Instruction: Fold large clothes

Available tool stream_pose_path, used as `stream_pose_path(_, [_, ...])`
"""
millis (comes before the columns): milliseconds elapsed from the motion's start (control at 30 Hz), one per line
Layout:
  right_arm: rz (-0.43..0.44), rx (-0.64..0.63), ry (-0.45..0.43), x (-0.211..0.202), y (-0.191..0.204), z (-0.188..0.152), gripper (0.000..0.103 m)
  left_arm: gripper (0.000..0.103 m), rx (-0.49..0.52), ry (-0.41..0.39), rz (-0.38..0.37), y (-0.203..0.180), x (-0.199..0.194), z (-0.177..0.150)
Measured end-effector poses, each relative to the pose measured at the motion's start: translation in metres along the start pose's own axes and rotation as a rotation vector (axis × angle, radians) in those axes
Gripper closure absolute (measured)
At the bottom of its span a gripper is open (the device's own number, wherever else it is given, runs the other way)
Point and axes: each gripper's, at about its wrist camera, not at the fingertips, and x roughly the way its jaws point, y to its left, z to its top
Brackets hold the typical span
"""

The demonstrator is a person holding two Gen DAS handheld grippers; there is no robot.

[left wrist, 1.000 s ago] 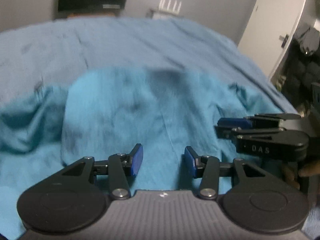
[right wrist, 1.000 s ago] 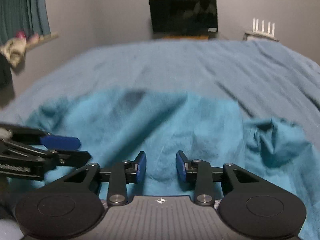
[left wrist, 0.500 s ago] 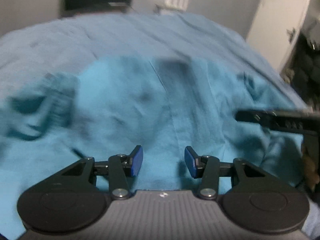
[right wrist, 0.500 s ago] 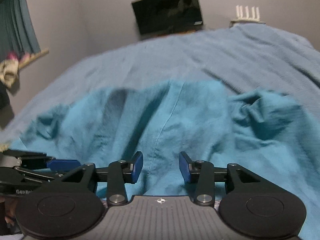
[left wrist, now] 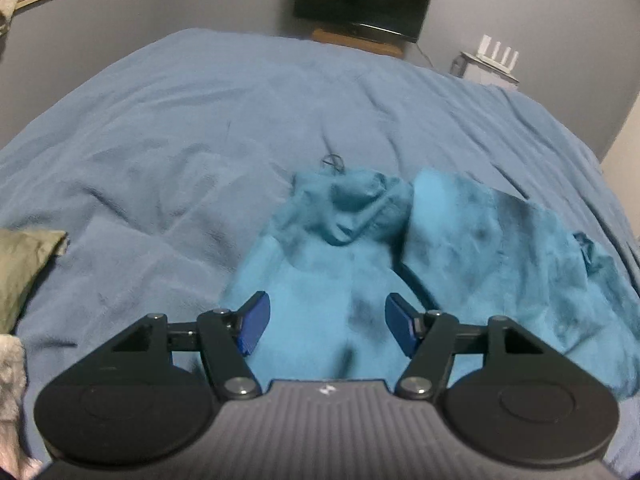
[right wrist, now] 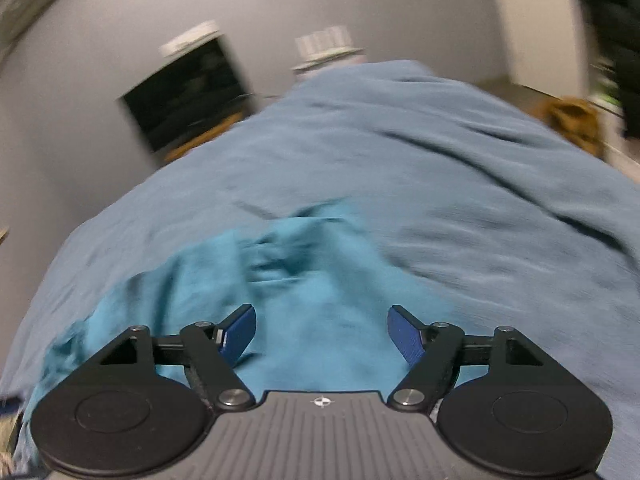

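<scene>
A bright teal garment (left wrist: 460,240) lies rumpled on a blue bedspread (left wrist: 200,120), its bunched sleeve (left wrist: 352,204) at the far edge. My left gripper (left wrist: 326,324) hovers over the garment's near part, its jaws opening with nothing pinched between the blue pads. In the right wrist view the same teal garment (right wrist: 304,292) shows blurred below my right gripper (right wrist: 322,332), whose jaws are also opening and hold nothing. The bedspread (right wrist: 440,152) fills the rest of that view.
A dark screen (left wrist: 364,0) on a wooden stand sits against the far wall, a white router (left wrist: 498,50) to its right. An olive cloth (left wrist: 20,264) lies at the bed's left edge. A pale door (right wrist: 532,24) and brown item (right wrist: 576,120) show at right.
Both grippers have swung apart and lifted, each rolling; their jaws have widened. The left view now looks over the garment's left sleeve, the right view over its right side. Neither gripper sees the other.
</scene>
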Motion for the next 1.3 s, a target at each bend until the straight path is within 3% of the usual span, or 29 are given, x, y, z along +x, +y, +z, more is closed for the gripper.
stream_pose_path(133, [-0.082,0.144,0.046,-0.011,-0.04,-0.017,0.022,0.041,-0.007,-0.014,-0.159,-0.04,0.008,-0.003])
stream_pose_path(233, [-0.025,0.282,0.124,-0.007,-0.061,-0.032,0.021,0.041,0.087,-0.016,-0.17,-0.098,0.028,-0.006])
stream_pose_path(333, [-0.012,0.295,0.16,0.003,-0.059,-0.034,0.019,0.041,0.163,-0.009,-0.201,-0.147,0.05,-0.013])
stream_pose_path(433, [-0.027,0.286,0.234,0.024,-0.051,-0.036,0.019,0.041,0.186,0.035,-0.185,-0.175,0.072,-0.03])
stream_pose_path(567, [-0.072,0.278,0.263,0.038,-0.045,-0.039,0.019,0.041,0.239,0.097,-0.12,-0.18,0.098,-0.053])
stream_pose_path(733, [-0.052,0.402,0.305,0.068,-0.055,-0.043,0.017,0.041,0.222,0.113,-0.124,-0.171,0.104,-0.056])
stream_pose_path(933, [-0.012,0.485,0.273,0.087,-0.053,-0.05,0.017,0.04,0.244,0.134,-0.115,-0.172,0.112,-0.059])
stream_pose_path(1167, [0.077,0.47,0.206,0.095,-0.042,-0.048,0.047,0.04,0.354,0.142,-0.05,-0.187,0.126,-0.071])
stream_pose_path(1300, [0.11,0.482,0.189,0.091,-0.043,-0.045,0.062,0.04,0.339,0.104,-0.061,-0.184,0.109,-0.068])
